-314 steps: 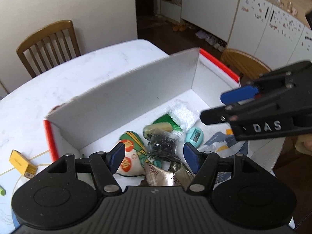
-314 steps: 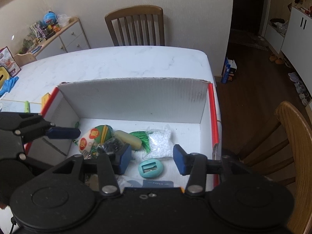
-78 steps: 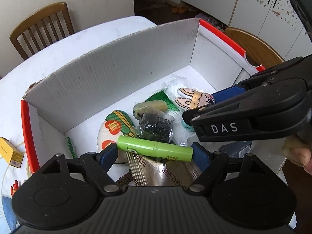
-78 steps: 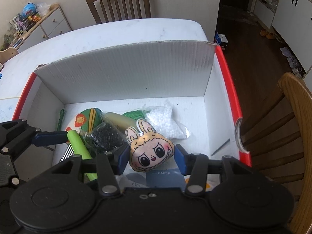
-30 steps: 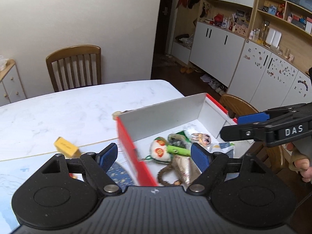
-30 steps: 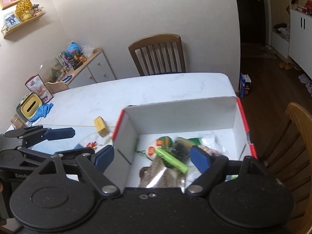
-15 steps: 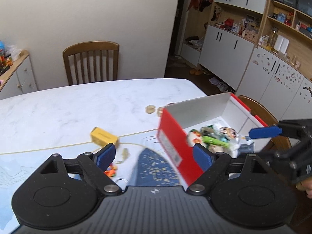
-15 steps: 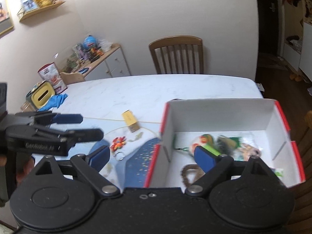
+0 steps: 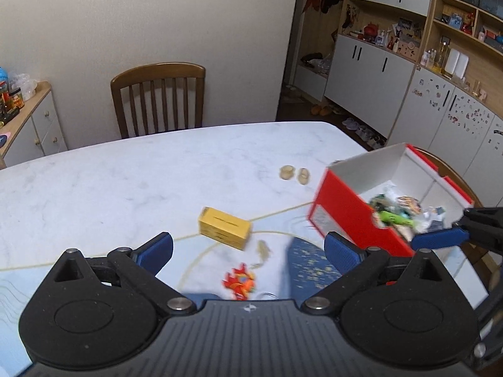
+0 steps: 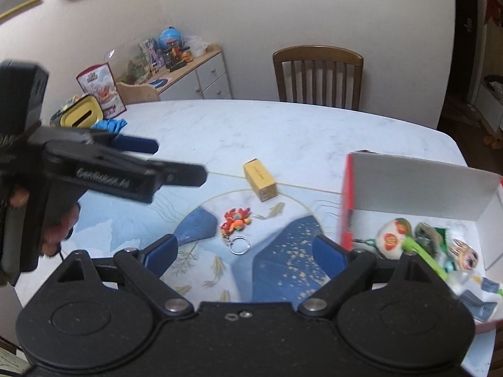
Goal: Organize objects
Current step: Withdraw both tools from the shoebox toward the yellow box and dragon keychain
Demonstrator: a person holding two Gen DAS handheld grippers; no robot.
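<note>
On the mat, red keychain (image 10: 235, 219) just ahead of right gripper (image 10: 243, 253), both grippers spread, empty.

A white marbled table (image 9: 132, 182) stands near a plain cream wall (image 9: 157, 15), with a wooden slat-back chair (image 9: 158, 97) pushed in at its far side. A low white sideboard (image 10: 201, 75) with a wooden top holds toys and boxes. White cupboards (image 9: 374, 72) and open wooden shelves (image 9: 465, 22) line the other wall beside a dark doorway (image 9: 317, 31). The floor (image 9: 301, 113) there is dark wood.
</note>
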